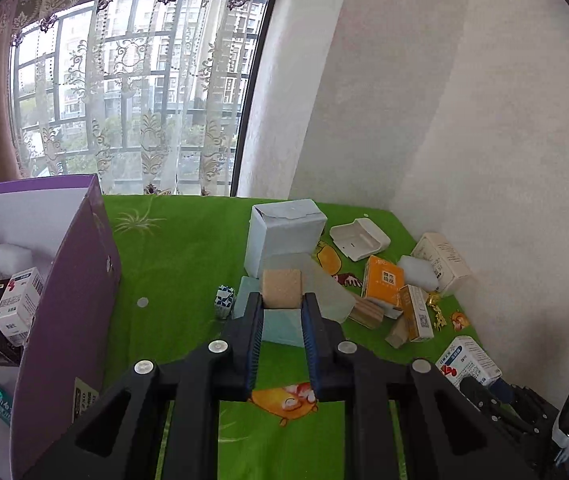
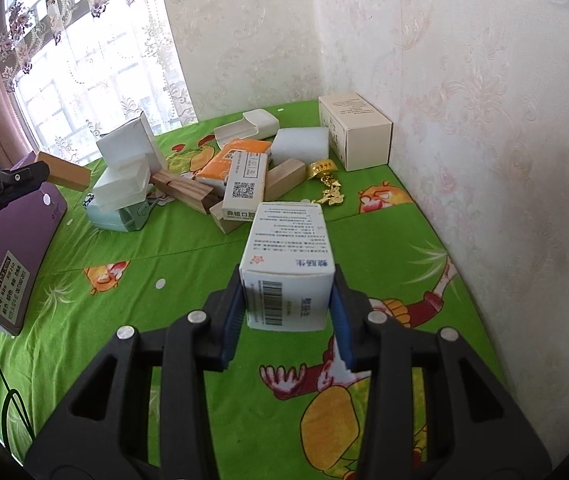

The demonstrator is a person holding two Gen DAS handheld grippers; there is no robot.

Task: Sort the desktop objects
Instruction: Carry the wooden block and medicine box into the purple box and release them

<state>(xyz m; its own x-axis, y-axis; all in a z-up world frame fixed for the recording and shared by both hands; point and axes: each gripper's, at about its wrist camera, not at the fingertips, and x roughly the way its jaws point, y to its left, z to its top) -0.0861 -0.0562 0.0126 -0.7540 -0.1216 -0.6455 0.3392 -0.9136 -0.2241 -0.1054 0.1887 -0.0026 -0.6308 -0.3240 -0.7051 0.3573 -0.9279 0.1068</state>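
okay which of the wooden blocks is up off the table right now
The wooden block clamped in the left tool; the other wooden blocks lie in the pile on the green mat.

1. Daylight from the window (image 1: 124, 92), diffused by the lace curtain (image 2: 96, 64); both views bright.
2. Right view: panes blown out to white.
3. Wall (image 1: 464, 120) evenly lit; soft shadow in its corner.
4. Heavy fisheye bending and dark vignette at the corners.
5. Focus sharp; no motion blur visible.

"Robot.AI" on left claw (image 2: 40, 170) body.
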